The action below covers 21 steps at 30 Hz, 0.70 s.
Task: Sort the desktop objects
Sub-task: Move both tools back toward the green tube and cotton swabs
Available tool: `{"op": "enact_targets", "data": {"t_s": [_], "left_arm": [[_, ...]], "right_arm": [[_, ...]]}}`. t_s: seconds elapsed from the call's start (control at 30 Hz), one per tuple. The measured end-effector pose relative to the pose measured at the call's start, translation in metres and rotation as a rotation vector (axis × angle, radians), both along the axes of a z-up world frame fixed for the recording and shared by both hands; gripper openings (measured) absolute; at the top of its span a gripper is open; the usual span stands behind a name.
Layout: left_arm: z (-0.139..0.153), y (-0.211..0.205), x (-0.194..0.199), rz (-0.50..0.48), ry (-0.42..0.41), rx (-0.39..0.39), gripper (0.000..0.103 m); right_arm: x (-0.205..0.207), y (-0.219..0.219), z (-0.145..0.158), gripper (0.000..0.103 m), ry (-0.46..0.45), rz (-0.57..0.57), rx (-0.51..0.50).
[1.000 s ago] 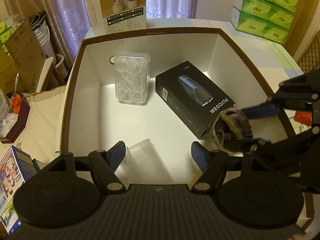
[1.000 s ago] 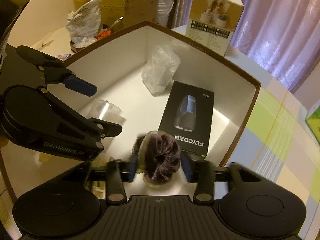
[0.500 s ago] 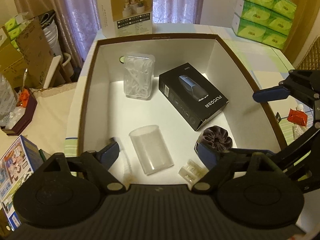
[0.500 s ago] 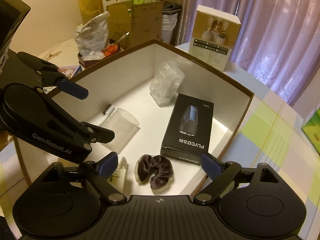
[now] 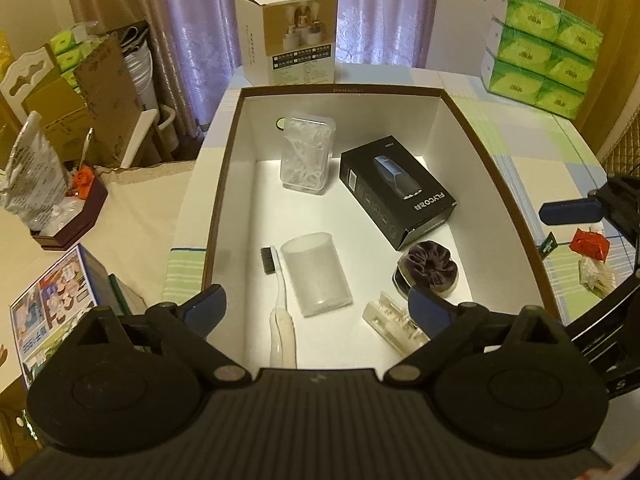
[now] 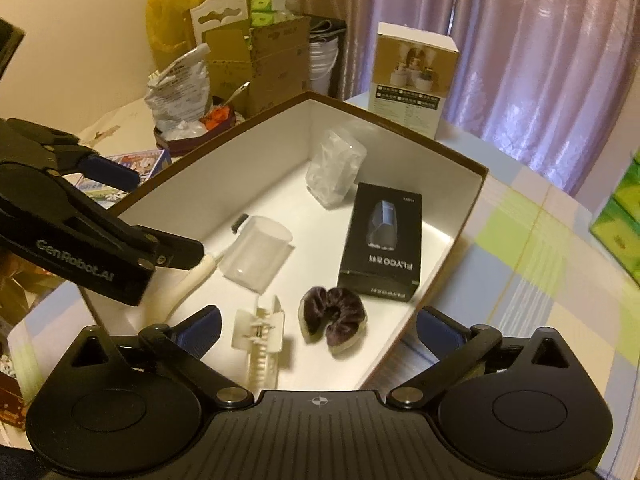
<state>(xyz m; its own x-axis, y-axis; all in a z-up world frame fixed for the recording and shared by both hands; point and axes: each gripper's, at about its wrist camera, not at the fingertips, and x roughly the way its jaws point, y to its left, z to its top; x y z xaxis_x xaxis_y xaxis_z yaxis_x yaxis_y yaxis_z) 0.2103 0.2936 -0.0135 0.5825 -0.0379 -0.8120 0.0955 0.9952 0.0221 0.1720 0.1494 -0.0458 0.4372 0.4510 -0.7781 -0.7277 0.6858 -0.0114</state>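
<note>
**Loose items left on the table while both grippers hang empty**

While the left gripper [image 5: 314,304] hangs over the near end of the box [image 5: 218,184] with its jaws spread wide and nothing between them, the sorted things lie on the box floor below it. Farthest left is the toothbrush [image 5: 278,296], lying just beside the cup [image 5: 316,278], which is on its side. That cup is the first worry: a round thing on its side could roll if a finger clips it on the way out, and it would push the toothbrush along.

Behind them stands the floss tub [image 5: 306,156], upright near the far wall. It looks light and tall, so a knock from a later drop might tip it.

Moving right, the clip [image 5: 394,326] sits at the near edge, partly under the left gripper's right finger. A careless dip there could catch it. The scrunchie [image 5: 430,266] touches the corner of the black carton [image 5: 396,190] and looks settled.

At the far right, the right gripper [image 6: 318,330] is also wide open and empty, and its right finger sits outside the box wall. Lowering it from there could strike the rim and shove the whole box. Outside the box, on the table, a red packet [image 5: 590,242] and a swab pack [image 5: 596,276] lie apart from the rest; they seem still unsorted. Both are small and crinkly, so a shallow pinch may slip off them.
</note>
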Motion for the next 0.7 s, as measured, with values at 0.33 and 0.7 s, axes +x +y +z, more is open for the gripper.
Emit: {"op": "enact_targets", "data": {"t_s": [0.33, 0.7], "left_arm": [[0.016, -0.007, -0.036, 0.032, -0.023, 0.006, 0.098], [0.025, -0.023, -0.073, 0.053, -0.029, 0.007, 0.098]], "right_arm": [[-0.026, -0.019, 0.015, 0.101, 0.019, -0.053, 0.058], [-0.055, -0.044, 0.027, 0.101, 0.025, -0.061, 0.087]]}}
